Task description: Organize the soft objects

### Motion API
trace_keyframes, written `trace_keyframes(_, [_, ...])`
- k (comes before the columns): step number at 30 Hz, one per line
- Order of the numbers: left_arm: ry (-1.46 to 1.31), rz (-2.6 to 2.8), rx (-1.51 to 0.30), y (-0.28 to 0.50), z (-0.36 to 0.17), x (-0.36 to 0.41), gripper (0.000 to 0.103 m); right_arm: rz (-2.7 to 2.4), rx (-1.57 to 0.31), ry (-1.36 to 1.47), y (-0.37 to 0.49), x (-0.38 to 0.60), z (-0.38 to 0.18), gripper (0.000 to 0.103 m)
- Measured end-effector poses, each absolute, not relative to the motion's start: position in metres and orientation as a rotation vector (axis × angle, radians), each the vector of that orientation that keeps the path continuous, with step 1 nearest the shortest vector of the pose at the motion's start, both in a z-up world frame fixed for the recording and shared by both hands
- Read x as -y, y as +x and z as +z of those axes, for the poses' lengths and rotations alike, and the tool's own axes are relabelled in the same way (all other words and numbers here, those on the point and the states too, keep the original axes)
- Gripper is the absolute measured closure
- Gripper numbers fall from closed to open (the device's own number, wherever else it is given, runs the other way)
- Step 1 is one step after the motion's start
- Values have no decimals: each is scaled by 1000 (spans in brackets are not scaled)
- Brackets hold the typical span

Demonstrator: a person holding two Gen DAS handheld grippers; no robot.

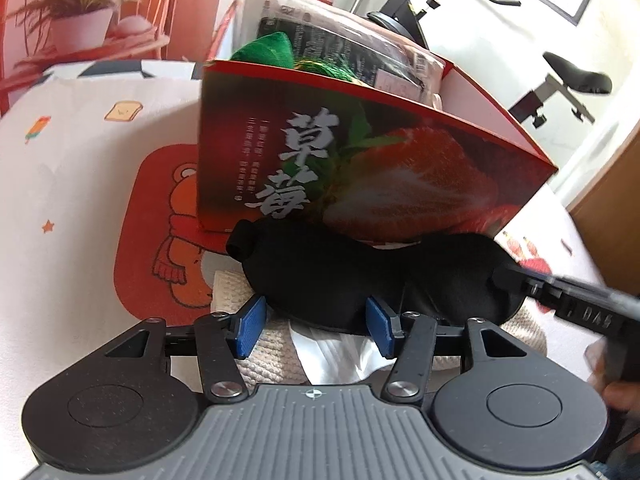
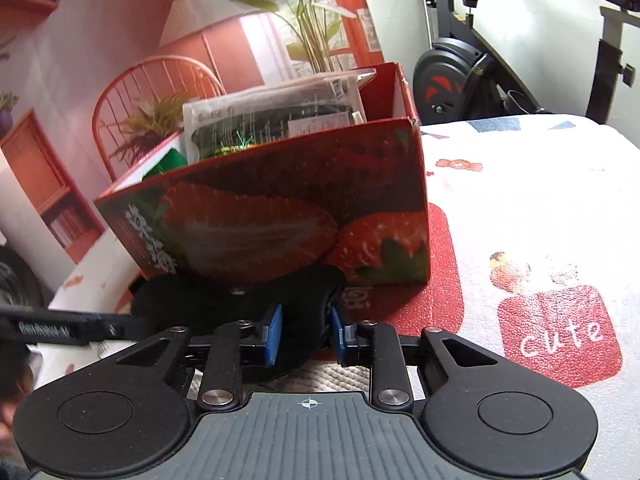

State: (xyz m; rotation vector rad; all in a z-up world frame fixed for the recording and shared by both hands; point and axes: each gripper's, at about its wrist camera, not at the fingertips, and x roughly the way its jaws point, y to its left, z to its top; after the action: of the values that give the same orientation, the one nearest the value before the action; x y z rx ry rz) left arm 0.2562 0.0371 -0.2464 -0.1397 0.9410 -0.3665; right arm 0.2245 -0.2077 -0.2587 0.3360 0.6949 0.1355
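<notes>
A red strawberry box (image 1: 360, 168) stands on a white patterned cloth (image 1: 72, 200), and everything here sits in relation to it. Just in front of the box, against its printed front wall, a black sleep mask (image 1: 340, 276) is spread between the two grippers. The right gripper (image 2: 306, 332) has its blue pads (image 2: 273, 334) drawn close together on one end of the mask, with the black fabric pinched between them; seen from the left wrist, this gripper reaches in from the right edge onto the mask's far lobe. The left gripper (image 1: 316, 326) stands about half open in front of the box, its blue pads (image 1: 251, 326) on either side of the mask's lower edge and not pressing it. Beneath the mask, in front of the box, lie a cream knitted cloth (image 1: 256, 360) and some white fabric (image 1: 332, 356). Inside the box, a green fabric item (image 1: 264, 50) and clear plastic packets (image 1: 352, 44) stick up above the rim.
</notes>
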Motion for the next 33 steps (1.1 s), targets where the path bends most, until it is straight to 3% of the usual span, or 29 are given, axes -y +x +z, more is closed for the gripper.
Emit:
trace_keyframes(29, [-231,-342,-978,296,-261,-45,42,175,-734,214,222,207,-281,80])
trace_keyframes(33, [-133,-359,-940,284,-252,-35,56,167,-729,215,221,206,-281,80])
